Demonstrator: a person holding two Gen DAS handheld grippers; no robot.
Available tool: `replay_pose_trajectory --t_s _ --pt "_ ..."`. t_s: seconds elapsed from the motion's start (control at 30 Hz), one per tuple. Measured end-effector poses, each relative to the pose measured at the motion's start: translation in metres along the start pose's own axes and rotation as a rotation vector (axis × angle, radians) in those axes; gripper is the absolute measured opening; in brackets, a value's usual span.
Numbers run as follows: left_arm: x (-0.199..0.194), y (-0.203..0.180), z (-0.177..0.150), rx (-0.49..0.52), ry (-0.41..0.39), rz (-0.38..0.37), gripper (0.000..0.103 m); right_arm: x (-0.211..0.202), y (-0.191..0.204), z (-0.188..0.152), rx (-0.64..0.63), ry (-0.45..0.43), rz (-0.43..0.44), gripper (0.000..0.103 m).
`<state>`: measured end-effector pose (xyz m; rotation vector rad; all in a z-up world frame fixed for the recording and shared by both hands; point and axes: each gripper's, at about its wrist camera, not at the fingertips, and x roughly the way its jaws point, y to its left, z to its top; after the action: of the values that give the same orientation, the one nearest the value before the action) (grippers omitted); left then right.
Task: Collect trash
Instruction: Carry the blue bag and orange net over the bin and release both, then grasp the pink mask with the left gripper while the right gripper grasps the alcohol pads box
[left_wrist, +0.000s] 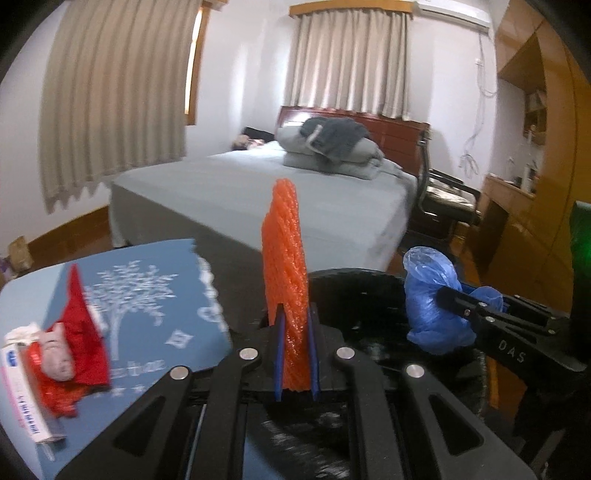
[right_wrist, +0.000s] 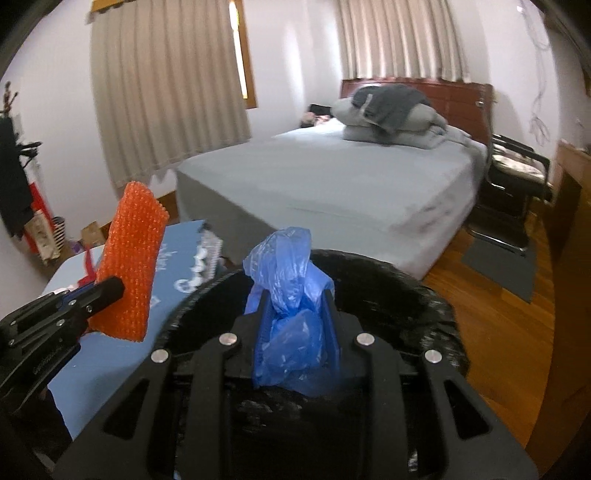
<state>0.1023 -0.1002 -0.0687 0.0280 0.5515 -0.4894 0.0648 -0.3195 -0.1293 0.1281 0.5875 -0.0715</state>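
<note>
My left gripper (left_wrist: 294, 314) is shut on an orange foam net sleeve (left_wrist: 284, 258), which stands upright between the blue pads. The same sleeve (right_wrist: 131, 258) shows at the left of the right wrist view. My right gripper (right_wrist: 297, 299) is shut on a crumpled blue plastic bag (right_wrist: 291, 295); that bag (left_wrist: 430, 295) appears at the right of the left wrist view. Both grippers hang over the mouth of a round black bin (right_wrist: 406, 280), whose rim (left_wrist: 354, 277) lies just behind the sleeve.
A blue tablecloth with a white tree print (left_wrist: 155, 295) lies to the left, bearing red wrapping (left_wrist: 83, 332) and a white tube box (left_wrist: 26, 398). Beyond stands a grey bed (left_wrist: 266, 192), a dark chair (left_wrist: 447, 199) and wooden cabinets (left_wrist: 517, 206) to the right.
</note>
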Motion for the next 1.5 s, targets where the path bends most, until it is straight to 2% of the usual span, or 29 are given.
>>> replay_pose_trajectory --t_s 0.17,0.2,0.23,0.27,0.3,0.33,0.37,0.5,0.6,0.73,1.03,1.23,1.5 --pt "0.013 -0.018 0.000 0.013 0.018 -0.059 0.014 0.004 -0.019 -0.002 0.015 0.006 -0.033 0.030" --pt "0.015 -0.020 0.001 0.010 0.024 -0.069 0.026 0.004 -0.022 -0.003 0.019 0.007 -0.042 0.031" --pt "0.016 -0.020 0.001 0.005 0.028 -0.074 0.035 0.006 -0.023 -0.004 0.023 0.008 -0.047 0.038" --pt "0.015 -0.018 0.000 0.001 0.025 -0.075 0.048 0.006 -0.022 -0.003 0.024 0.009 -0.050 0.041" --pt "0.014 -0.017 0.000 -0.002 0.019 -0.073 0.054 0.006 -0.023 -0.004 0.026 0.007 -0.056 0.049" --pt "0.012 -0.014 -0.001 -0.004 0.012 -0.067 0.057 0.007 -0.022 -0.004 0.026 0.004 -0.062 0.059" --pt "0.010 -0.011 -0.001 -0.007 0.007 -0.057 0.062 0.007 -0.021 -0.003 0.027 0.000 -0.066 0.063" --pt "0.003 0.006 -0.001 -0.022 -0.001 -0.011 0.068 0.004 -0.017 -0.003 0.025 -0.028 -0.085 0.091" --pt "-0.012 0.026 -0.003 -0.033 -0.029 0.059 0.074 0.004 -0.010 0.000 0.026 -0.044 -0.076 0.096" --pt "-0.030 0.057 -0.008 -0.047 -0.053 0.149 0.075 0.007 0.007 0.004 0.019 -0.047 -0.032 0.096" --pt "-0.083 0.139 -0.030 -0.087 -0.084 0.421 0.075 0.018 0.100 0.002 -0.068 -0.047 0.128 0.096" --pt "-0.105 0.196 -0.057 -0.146 -0.049 0.567 0.075 0.033 0.162 -0.004 -0.127 -0.028 0.233 0.096" --pt "-0.110 0.243 -0.091 -0.237 0.026 0.645 0.073 0.049 0.222 -0.014 -0.217 -0.002 0.294 0.096"
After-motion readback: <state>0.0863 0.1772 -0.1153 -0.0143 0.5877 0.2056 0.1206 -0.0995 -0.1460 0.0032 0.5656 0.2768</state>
